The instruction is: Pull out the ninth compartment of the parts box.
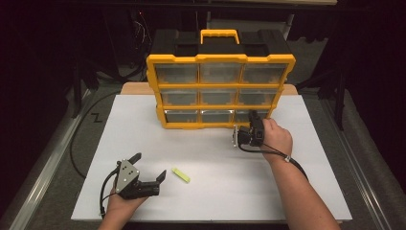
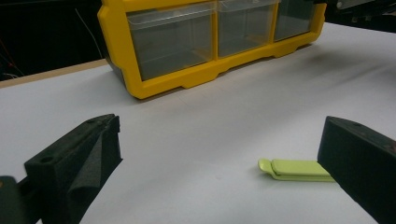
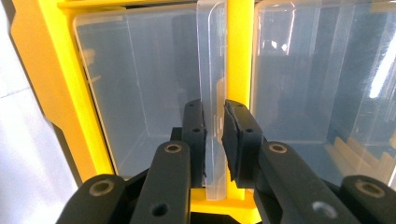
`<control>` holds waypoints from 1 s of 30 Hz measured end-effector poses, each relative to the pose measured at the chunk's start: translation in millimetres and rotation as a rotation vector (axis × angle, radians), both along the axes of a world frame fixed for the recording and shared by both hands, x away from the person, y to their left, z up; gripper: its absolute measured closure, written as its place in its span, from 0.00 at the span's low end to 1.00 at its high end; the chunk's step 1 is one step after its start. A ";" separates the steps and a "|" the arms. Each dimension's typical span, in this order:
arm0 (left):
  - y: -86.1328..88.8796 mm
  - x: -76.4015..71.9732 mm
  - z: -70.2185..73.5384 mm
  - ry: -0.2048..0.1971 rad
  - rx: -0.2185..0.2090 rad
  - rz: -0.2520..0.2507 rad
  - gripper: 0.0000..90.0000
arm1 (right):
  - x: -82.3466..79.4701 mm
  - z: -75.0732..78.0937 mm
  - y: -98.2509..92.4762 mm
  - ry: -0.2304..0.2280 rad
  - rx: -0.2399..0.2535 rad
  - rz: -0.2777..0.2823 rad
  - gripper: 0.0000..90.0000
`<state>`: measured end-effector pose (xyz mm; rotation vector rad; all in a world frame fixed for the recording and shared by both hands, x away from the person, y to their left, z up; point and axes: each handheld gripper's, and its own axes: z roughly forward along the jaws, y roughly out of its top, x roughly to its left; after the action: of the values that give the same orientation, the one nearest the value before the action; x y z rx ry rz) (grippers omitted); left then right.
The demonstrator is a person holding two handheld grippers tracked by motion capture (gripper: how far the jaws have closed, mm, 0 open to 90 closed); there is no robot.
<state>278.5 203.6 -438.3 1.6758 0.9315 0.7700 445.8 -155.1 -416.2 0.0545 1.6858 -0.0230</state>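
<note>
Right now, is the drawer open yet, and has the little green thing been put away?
Not yet. The right gripper has clamped the clear handle of the bottom right drawer in the yellow organizer, but it looks shut. The green clip lies on the table between the left gripper's open jaws, unheld.

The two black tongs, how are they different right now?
The left tongs gape wide open and grip nothing; the right tongs are pinched on the clear plastic drawer handle. The left tongs rest low on the white table near the flat lime-green plastic strip; the right tongs reach the yellow drawer cabinet. Both have black padded jaws.
</note>
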 end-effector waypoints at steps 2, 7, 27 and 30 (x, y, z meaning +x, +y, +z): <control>-0.1 -0.3 0.1 -0.001 -0.001 0.000 0.00 | -1.0 0.1 0.1 0.010 0.007 -0.006 0.92; 0.1 -0.4 0.3 -0.003 -0.003 0.000 0.00 | -4.3 1.3 -0.3 0.022 0.008 -0.005 0.93; 1.2 -1.0 1.1 -0.004 -0.006 0.000 0.00 | -23.1 2.9 -3.0 0.040 -0.011 0.009 0.92; 1.9 -1.1 1.4 -0.005 -0.011 0.004 0.00 | -23.1 2.3 -3.4 0.041 -0.013 0.009 0.91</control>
<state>277.4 205.5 -437.0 1.6619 0.9337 0.7700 422.7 -158.5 -413.9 0.0366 1.7264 -0.0284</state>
